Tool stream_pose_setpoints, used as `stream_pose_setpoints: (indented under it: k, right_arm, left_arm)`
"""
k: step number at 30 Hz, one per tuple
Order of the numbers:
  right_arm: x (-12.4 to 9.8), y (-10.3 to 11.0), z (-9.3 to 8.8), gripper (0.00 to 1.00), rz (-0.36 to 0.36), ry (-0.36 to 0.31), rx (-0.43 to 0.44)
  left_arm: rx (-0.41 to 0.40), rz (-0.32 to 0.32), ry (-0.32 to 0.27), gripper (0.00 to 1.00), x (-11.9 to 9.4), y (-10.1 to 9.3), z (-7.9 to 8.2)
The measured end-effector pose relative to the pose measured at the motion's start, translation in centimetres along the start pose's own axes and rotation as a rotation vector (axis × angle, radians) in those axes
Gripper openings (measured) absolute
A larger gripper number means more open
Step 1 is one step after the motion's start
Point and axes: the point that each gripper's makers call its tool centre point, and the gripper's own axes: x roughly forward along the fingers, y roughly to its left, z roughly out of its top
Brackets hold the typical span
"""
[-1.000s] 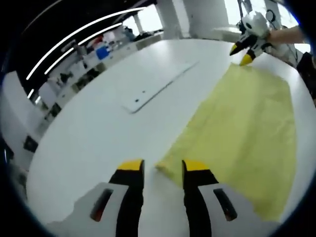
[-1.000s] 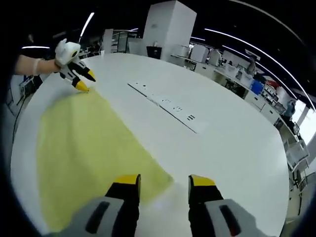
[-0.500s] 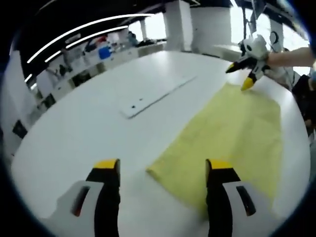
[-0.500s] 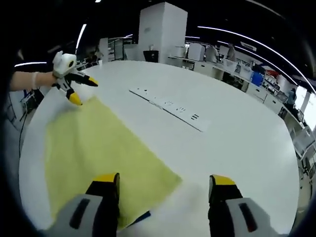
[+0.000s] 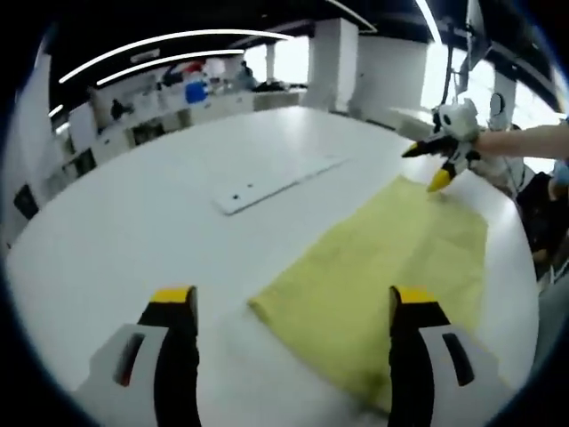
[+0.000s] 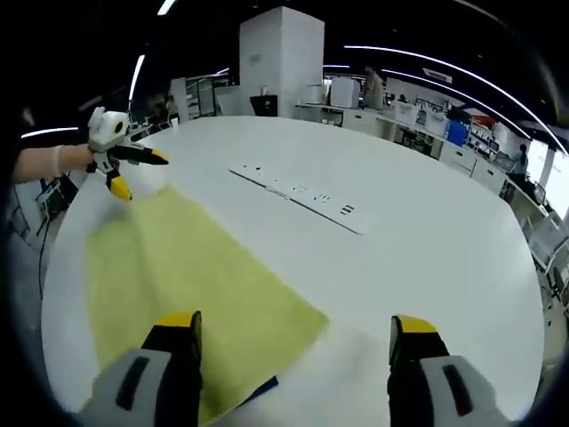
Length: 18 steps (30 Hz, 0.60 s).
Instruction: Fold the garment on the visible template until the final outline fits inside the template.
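A flat yellow garment [image 5: 391,253] lies spread on the white table [image 5: 133,240]. In the left gripper view, my left gripper [image 5: 292,298] is open wide just above the garment's near corner, with nothing between its fingers. The right gripper [image 5: 425,167] hovers open over the far corner. In the right gripper view, my right gripper [image 6: 297,325] stands open above the garment [image 6: 187,276] and its near corner. The left gripper [image 6: 140,174] is open at the far corner, held by a gloved hand. A dark blue sliver [image 6: 264,388] peeks out under the cloth's near edge.
A long white strip [image 5: 276,176] with small dark marks lies on the table beside the garment, also seen as the strip [image 6: 298,191] in the right gripper view. Benches with lab gear [image 5: 191,93] and a white column [image 6: 274,53] stand beyond the table's edge.
Both grippers' jaws have spread much wider and pulled back from the garment's corners, which now lie loose on the table. Both cameras have risen a little.
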Motion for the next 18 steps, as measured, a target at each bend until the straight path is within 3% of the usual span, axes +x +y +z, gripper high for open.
stream_pose_setpoints:
  k: [14,18]
  right_arm:
    - [-1.3,0.8,-1.2,0.86,0.002,-0.006,0.046]
    - [-2.1,1.6,-1.5,0.84,0.001,-0.002,0.019]
  left_arm:
    - [-0.049,-0.034,-0.011,0.82,-2.2,-1.5,-0.6]
    - [-0.067,-0.039,-0.017,0.81,-3.0,-2.1,-1.0]
